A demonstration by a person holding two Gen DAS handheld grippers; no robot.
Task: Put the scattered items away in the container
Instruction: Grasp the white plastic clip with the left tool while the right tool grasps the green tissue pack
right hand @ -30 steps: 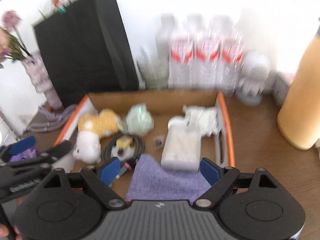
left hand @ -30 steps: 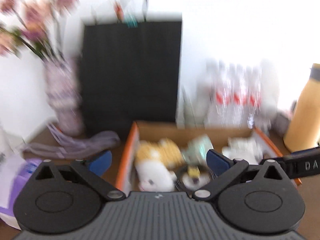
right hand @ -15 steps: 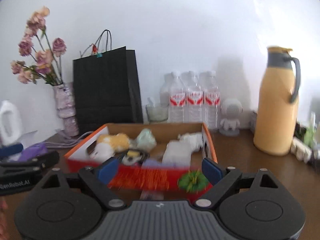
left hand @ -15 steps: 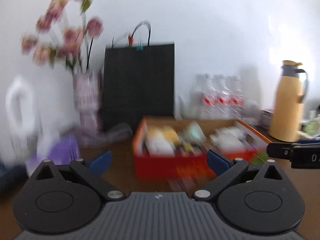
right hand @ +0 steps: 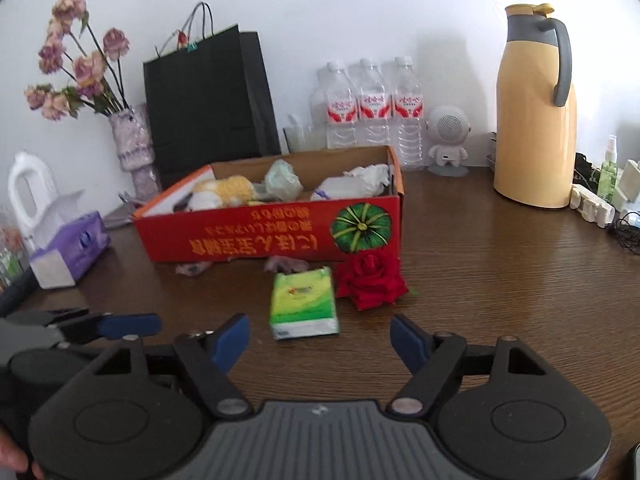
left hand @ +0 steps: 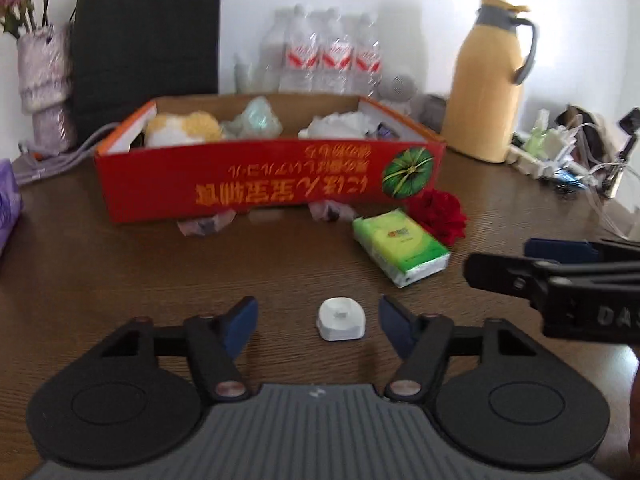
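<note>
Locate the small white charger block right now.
In the left wrist view, the white charger block lies on the table between the open left gripper's fingertips, nearer than the green tissue pack. The right wrist view doesn't show it.

The red cardboard box [right hand: 272, 236] carries orange-yellow East Asian characters across its front wall, printed upside down beside a green pumpkin picture; their blur keeps me from reading them with confidence. In the left wrist view, white letters "DA" show on the body of the right gripper [left hand: 560, 276], cut off by the picture's edge. The water bottles' [right hand: 374, 112] red-and-white labels and the green tissue pack's [right hand: 304, 304] small logo are too small to read
</note>
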